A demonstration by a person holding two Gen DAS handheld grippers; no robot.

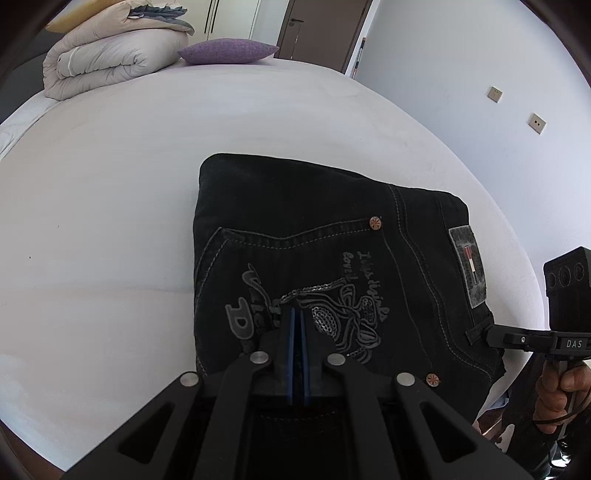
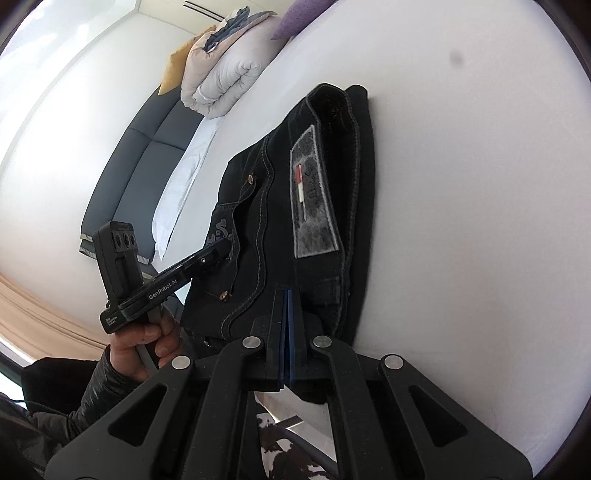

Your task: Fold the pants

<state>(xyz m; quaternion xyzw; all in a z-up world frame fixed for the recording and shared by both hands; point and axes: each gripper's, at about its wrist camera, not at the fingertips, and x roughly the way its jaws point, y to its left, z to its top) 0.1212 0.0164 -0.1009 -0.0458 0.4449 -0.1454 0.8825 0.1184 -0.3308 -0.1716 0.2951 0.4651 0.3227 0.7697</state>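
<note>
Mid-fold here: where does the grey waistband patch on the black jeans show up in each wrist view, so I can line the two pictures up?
Left wrist view: the grey patch sits at right of centre, near the right edge of the folded jeans.
Right wrist view: the grey patch is at centre, running lengthwise down the jeans, above the right claw.
Shared landmark: the purple pillow on the bed.

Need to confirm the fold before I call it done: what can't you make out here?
- Pants legs and lower layers: hidden beneath the folded top panel, both views.
- Near edge of the pants: covered by the left hand-held gripper in the left wrist view.
- Waistband patch lettering: too blurred to read.
- Whether either gripper pinches cloth: its own fingers hide this.
</note>
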